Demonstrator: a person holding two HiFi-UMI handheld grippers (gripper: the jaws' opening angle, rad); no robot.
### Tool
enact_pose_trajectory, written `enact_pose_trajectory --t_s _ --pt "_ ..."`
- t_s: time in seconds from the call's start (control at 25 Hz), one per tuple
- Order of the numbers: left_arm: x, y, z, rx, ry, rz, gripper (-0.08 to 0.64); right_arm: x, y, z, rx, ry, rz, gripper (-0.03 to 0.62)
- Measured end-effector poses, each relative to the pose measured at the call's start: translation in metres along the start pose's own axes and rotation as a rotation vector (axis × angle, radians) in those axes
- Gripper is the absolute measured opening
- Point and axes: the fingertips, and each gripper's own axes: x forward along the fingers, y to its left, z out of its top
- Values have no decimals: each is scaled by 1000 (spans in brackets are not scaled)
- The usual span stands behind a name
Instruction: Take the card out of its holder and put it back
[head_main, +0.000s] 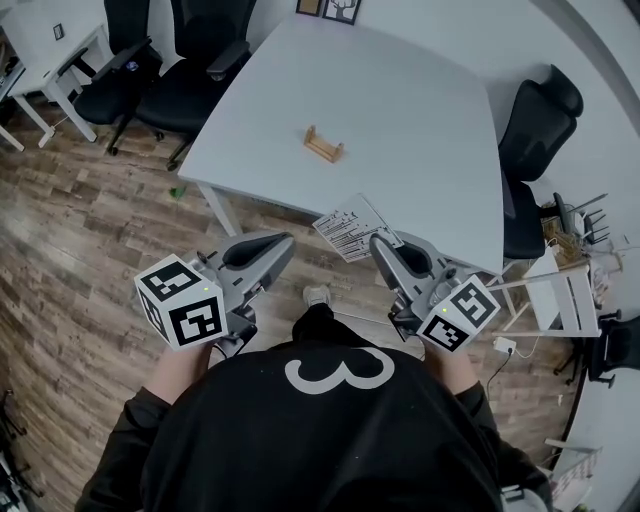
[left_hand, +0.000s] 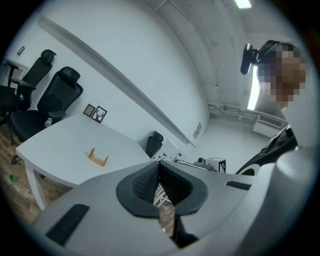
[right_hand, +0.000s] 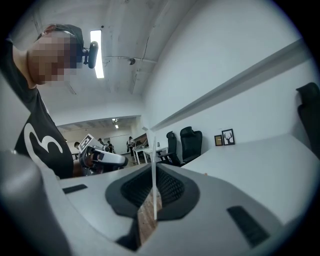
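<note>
A small wooden card holder (head_main: 323, 145) stands empty near the middle of the white table (head_main: 420, 120); the left gripper view shows the same holder (left_hand: 98, 157). A white printed card (head_main: 350, 227) is off the table's near edge, pinched by my right gripper (head_main: 383, 243), which is shut on it. In the right gripper view the card (right_hand: 153, 150) stands edge-on between the pads. My left gripper (head_main: 281, 247) hovers to the card's left, short of the table, shut with nothing in it; its pads meet at the tip (left_hand: 159, 167).
Black office chairs stand at the table's far left (head_main: 190, 70) and right (head_main: 535, 130). Two small picture frames (head_main: 328, 8) lean at the table's back edge. A white desk (head_main: 50, 50) is at the far left and a white rack (head_main: 565, 290) at the right, on wooden floor (head_main: 90, 240).
</note>
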Motion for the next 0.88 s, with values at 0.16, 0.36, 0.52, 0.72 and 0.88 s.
enact_pose_trajectory --t_s 0.16,0.36,0.52,0.72,0.88 --pt "-1 3 1 -33 -14 0 11 -1 -1 1 0 0 -1 21" --pt "-2 6 -3 -38 -18 8 11 -1 -2 -1 -6 -2 2 21" --pt "-3 7 0 -37 -24 17 11 -2 -5 0 -4 -13 -1 21" --pt "-6 9 6 -28 -38 31 11 1 -10 8 -20 -28 -2 21" --pt "0 13 13 -21 -34 34 11 5 -19 24 -42 -48 -5 21"
